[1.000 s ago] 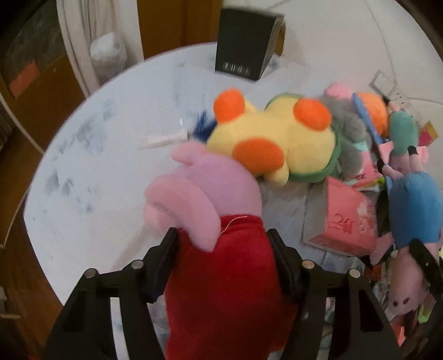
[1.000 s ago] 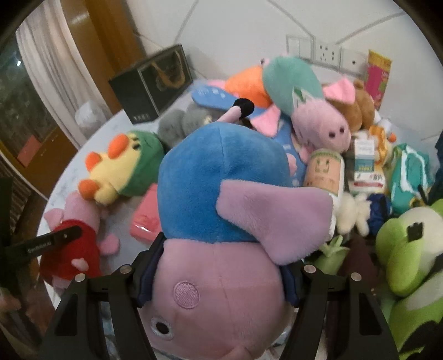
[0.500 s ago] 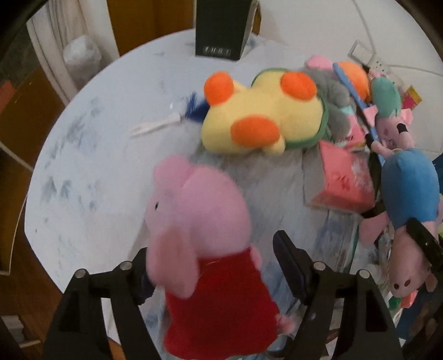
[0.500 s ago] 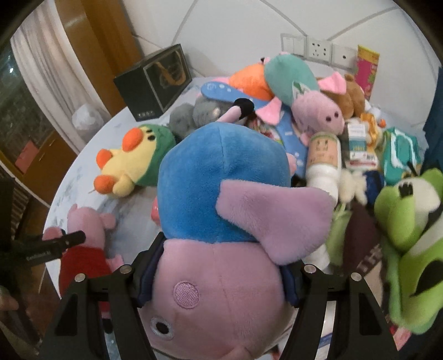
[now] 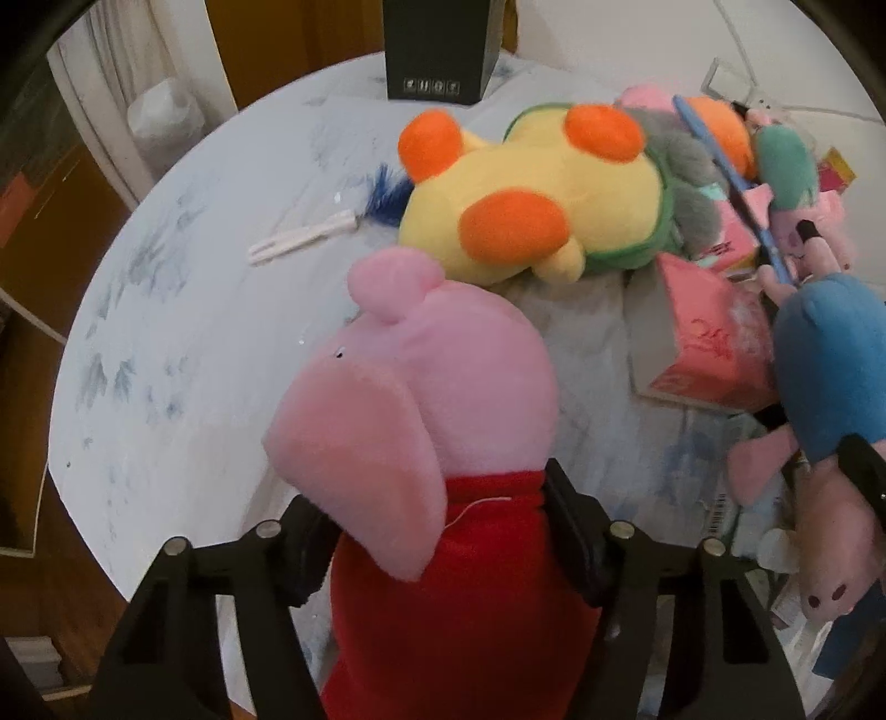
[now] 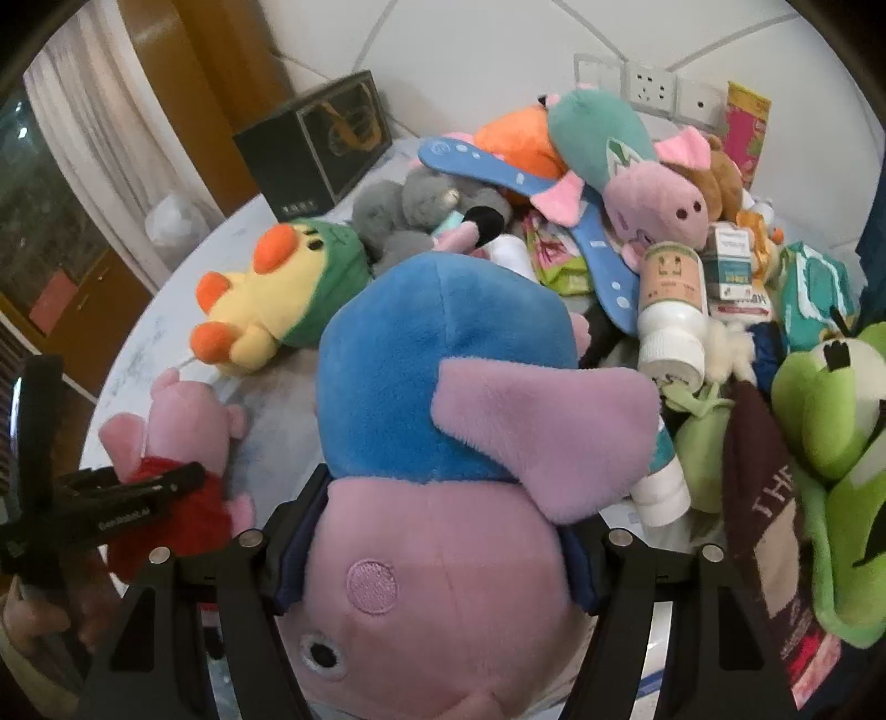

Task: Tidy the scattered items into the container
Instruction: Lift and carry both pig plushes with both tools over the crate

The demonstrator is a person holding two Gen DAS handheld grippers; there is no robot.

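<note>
Left gripper [image 5: 443,531]: fingers [image 5: 576,531] clamping the red body of the pink pig plush [image 5: 437,437], which is sitting between them with its head tilting toward the left, lifted above the bench [image 5: 183,354].

Right gripper [image 6: 443,531]: fingers [image 6: 299,531] clenching the blue-shirted pig plush [image 6: 443,454] at the junction of head and body, head hanging nearest the camera, blue body pointing away.

Lying on the bench just beyond the pink pig plush: a pink box [image 5: 703,354], touching the pile's edge; a yellow duck plush [image 5: 542,205] with orange feet and a green hood, resting beside it.

Lying left of the duck, apart from it: a white-handled brush [image 5: 310,238] with blue bristles.

Piling up right of the duck: a grey plush [image 6: 404,216], a blue paddle-shaped item [image 6: 498,166], a teal-dressed pig plush [image 6: 626,166], a white bottle [image 6: 670,310], a green frog plush [image 6: 830,432] at the right edge.

Standing at the far bench edge: a black box [image 5: 437,50], upright.
</note>
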